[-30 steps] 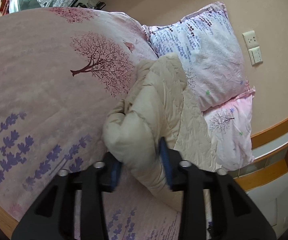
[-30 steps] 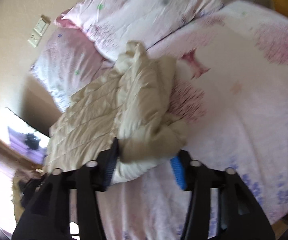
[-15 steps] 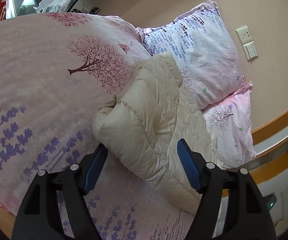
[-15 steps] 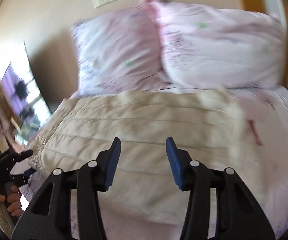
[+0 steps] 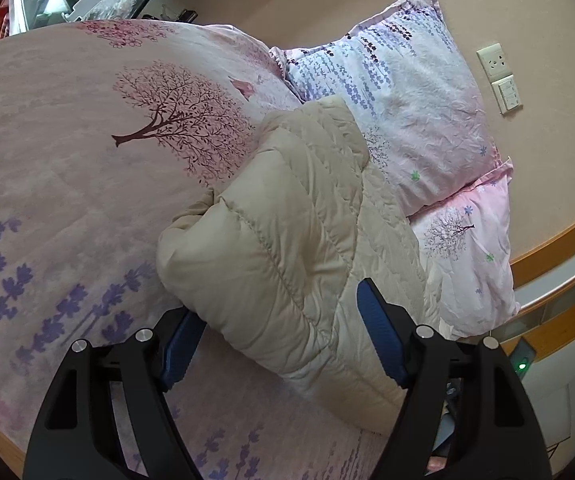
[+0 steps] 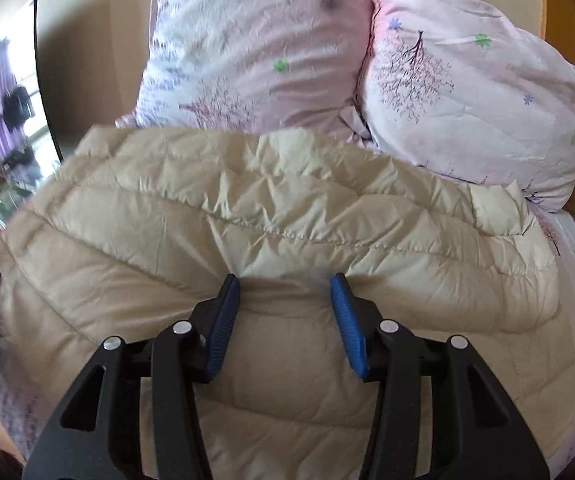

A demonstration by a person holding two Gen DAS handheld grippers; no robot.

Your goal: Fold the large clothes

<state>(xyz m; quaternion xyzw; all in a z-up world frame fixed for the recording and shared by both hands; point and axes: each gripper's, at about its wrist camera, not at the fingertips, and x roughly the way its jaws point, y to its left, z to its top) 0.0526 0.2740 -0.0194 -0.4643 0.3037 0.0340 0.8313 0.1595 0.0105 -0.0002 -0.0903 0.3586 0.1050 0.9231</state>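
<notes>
While lying across the bed (image 5: 67, 140), just below two floral pillows (image 5: 407, 100): cream quilted down jacket (image 5: 287, 216), partly folded, one side doubled over into a thick, rounded roll on top of the flat body.

Left tool (image 5: 277, 304): jaws opening at this moment, blue pads well apart, the rolled edge of the jacket between them but pressed by neither pad as far as can be told.

Right tool (image 6: 284, 280): pads apart, tips set down on the broad upper panel of the jacket (image 6: 247, 208), fabric puckered around the tips, no fold clamped between them.

Handling, as judged from the puffed channels and the sheen of the shell:
- Light for its bulk, soft and very compressible.
- Slick on the outside, so likely to slide over the bed cover and over itself.
- Springy, so likely to creep open once released.

Where to take hold:
- Preferably at a hem, a stitched seam line or a folded edge, through all layers at once.
- Not at mid-panel, where only the thin outer shell would gather and slip out.
- With both tools spread along the same edge, to keep the fold line straight.
- With a press along the crease afterwards, to drive out trapped air.
</notes>
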